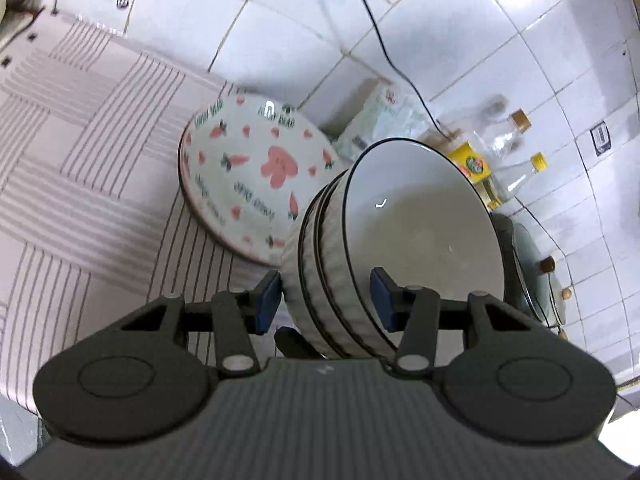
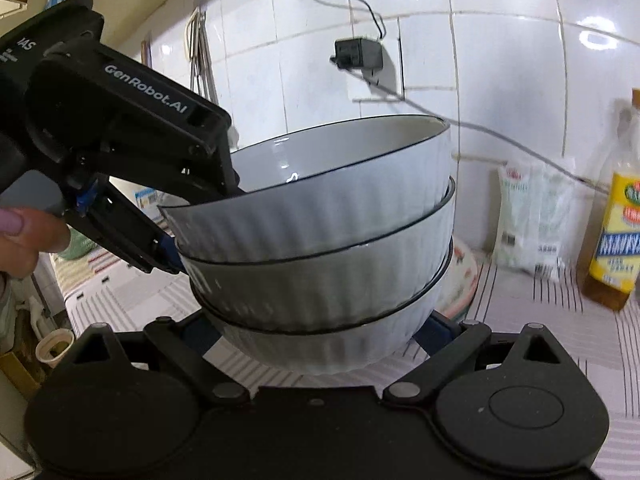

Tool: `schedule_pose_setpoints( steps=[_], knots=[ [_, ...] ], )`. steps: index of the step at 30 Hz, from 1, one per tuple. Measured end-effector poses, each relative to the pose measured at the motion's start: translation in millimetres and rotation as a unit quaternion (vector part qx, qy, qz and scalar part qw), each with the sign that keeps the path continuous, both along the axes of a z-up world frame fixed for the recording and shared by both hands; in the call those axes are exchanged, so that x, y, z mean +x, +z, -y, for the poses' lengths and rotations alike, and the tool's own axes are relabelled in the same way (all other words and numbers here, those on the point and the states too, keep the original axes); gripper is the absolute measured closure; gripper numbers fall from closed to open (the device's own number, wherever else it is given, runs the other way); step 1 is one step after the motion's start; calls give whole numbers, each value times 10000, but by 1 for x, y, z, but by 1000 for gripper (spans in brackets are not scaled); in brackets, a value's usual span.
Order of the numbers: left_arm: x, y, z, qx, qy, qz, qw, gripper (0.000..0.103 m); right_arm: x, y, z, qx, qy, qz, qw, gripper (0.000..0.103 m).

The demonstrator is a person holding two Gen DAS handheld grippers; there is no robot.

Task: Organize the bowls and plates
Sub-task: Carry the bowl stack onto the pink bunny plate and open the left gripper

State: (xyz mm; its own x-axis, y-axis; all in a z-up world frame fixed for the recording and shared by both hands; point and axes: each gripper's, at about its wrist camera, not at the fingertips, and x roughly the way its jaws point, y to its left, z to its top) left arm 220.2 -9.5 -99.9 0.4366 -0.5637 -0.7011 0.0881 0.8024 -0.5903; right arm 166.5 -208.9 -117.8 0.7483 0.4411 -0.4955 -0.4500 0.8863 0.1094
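White "GenRobot.AI" lettering legible on the black body of the left gripper (image 2: 170,216), seen only from the right wrist view, with a thumb (image 2: 28,236) beside its grip. Held between both sets of fingers: stack of three nested white ribbed ceramic bowls with thin black rims (image 2: 320,232), lifted clear of the pink-striped cloth on the table (image 2: 532,320). Left fingers clamped across the near wall of the stack, one blue pad (image 1: 267,300) outside, the other inside the top bowl. Right gripper (image 2: 316,332) set low around the bottom bowl, blue pads just showing either side; pressing or merely cradling, cannot tell.

Beyond the left fingers, and clear in that view alone: round white plate printed with pink rabbit and carrots (image 1: 256,180), green lettering around it too blurred to read. Only its edge visible behind the stack from the right wrist.

Right of the right fingers: clear oil bottle with yellow label (image 2: 618,236), blue band of characters unreadable. Behind the stack, black plug adapter (image 2: 358,54) on the white tiled wall.
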Motion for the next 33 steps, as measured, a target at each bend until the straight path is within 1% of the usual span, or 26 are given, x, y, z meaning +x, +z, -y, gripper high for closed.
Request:
schedule_pose_setpoints(
  steps=[4, 7, 11, 19, 25, 29, 33],
  knots=[
    [20, 7, 2, 107, 74, 33, 9999, 56, 22, 4, -2, 35, 102, 25, 9999, 3],
    [35, 6, 2, 183, 111, 76, 9997, 56, 43, 1, -2, -1, 244, 66, 9997, 3],
    [56, -4, 3, 242, 180, 63, 9995, 56, 67, -7, -1, -47, 378, 92, 9992, 3],
    [89, -31, 4, 319, 278, -24, 9991, 56, 103, -31, -3, -28, 458, -91, 9989, 3],
    [104, -48, 4, 303, 336, -209, 9988, 56, 117, -49, -5, -103, 508, -214, 9984, 3],
    [101, -55, 3, 330, 505, -217, 9979, 56, 121, -57, -8, -138, 573, -287, 9978, 4],
    [102, -59, 7, 483, 479, -256, 9974, 56, 119, -62, -8, -214, 556, -320, 9977, 4]
  ],
)
